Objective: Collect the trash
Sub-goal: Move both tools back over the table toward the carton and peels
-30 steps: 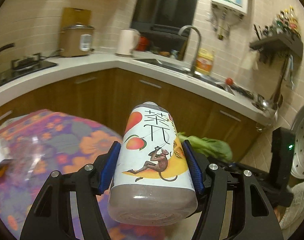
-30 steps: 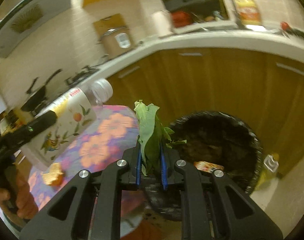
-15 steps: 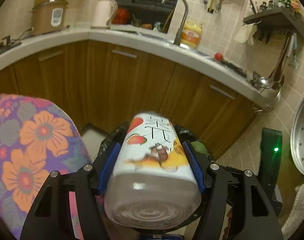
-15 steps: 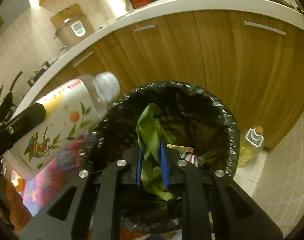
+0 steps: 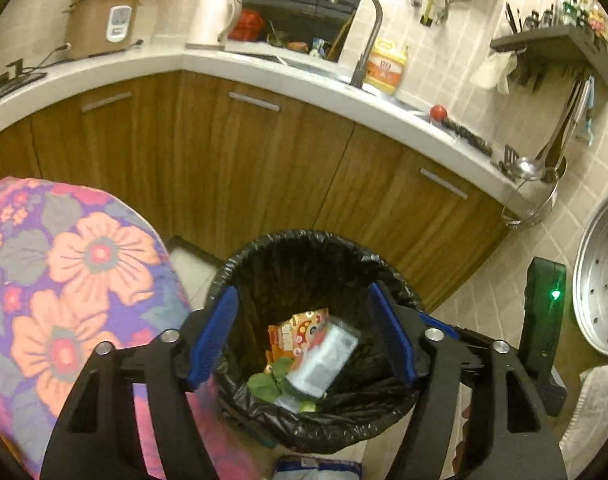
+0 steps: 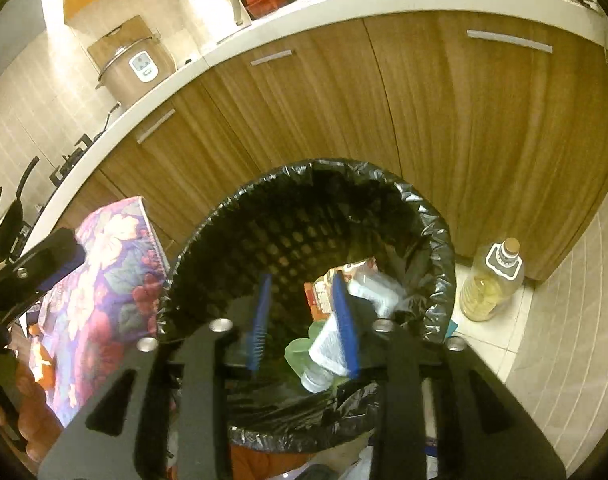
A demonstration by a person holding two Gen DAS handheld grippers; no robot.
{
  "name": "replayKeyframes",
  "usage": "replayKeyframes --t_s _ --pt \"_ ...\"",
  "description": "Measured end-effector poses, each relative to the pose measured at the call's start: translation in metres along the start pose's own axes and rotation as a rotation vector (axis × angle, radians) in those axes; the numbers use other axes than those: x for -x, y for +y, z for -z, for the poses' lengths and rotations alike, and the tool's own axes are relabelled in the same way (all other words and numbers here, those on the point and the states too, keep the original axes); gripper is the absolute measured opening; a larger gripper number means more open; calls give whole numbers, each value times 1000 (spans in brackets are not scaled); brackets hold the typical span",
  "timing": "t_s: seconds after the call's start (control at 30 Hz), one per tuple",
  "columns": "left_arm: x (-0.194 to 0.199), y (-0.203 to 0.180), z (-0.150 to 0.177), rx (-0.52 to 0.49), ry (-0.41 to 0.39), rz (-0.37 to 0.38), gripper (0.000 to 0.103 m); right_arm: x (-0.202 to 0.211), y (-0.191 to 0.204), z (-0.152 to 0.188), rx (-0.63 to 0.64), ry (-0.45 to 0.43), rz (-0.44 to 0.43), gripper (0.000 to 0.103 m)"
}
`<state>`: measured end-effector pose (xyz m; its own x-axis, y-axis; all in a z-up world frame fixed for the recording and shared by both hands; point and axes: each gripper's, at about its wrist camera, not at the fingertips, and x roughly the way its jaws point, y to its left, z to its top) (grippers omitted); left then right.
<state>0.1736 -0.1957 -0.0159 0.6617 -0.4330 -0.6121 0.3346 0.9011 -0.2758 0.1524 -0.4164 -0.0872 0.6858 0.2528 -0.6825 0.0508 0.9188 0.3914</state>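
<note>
A trash bin with a black liner (image 5: 304, 240) stands on the floor by the cabinets; it also shows in the right wrist view (image 6: 436, 232). My left gripper (image 5: 304, 332) is open and empty above it. The tea bottle (image 5: 324, 356) lies inside the bin on an orange packet (image 5: 291, 332) and a green leaf (image 5: 263, 386). My right gripper (image 6: 304, 320) is open and empty over the bin. The bottle (image 6: 328, 344) and leaf (image 6: 297, 350) show below it.
A table with a floral cloth (image 5: 75, 280) is left of the bin. Wooden cabinets (image 5: 263, 152) under a white counter (image 5: 231, 72) curve behind. A bottle of oil (image 6: 492, 280) stands on the tiled floor right of the bin. A steel steamer tray (image 5: 604, 276) leans at the right.
Both grippers came over the bin and opened. The tea bottle dropped from the left gripper and the green leaf from the right; both now lie in the bin.
</note>
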Motion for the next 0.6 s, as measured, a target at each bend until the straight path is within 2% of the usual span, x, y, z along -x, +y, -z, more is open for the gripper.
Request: replayKeyframes --t_s 0.03,0.33,0.6 --pt "6 1 0 1 -9 -1 70 4 3 1 6 -13 1 52" --pt "82 20 5 22 -136 -4 75 40 65 3 114 -86 -38 52" --pt "163 44 16 13 -279 -75 81 63 143 14 246 -112 -109 52"
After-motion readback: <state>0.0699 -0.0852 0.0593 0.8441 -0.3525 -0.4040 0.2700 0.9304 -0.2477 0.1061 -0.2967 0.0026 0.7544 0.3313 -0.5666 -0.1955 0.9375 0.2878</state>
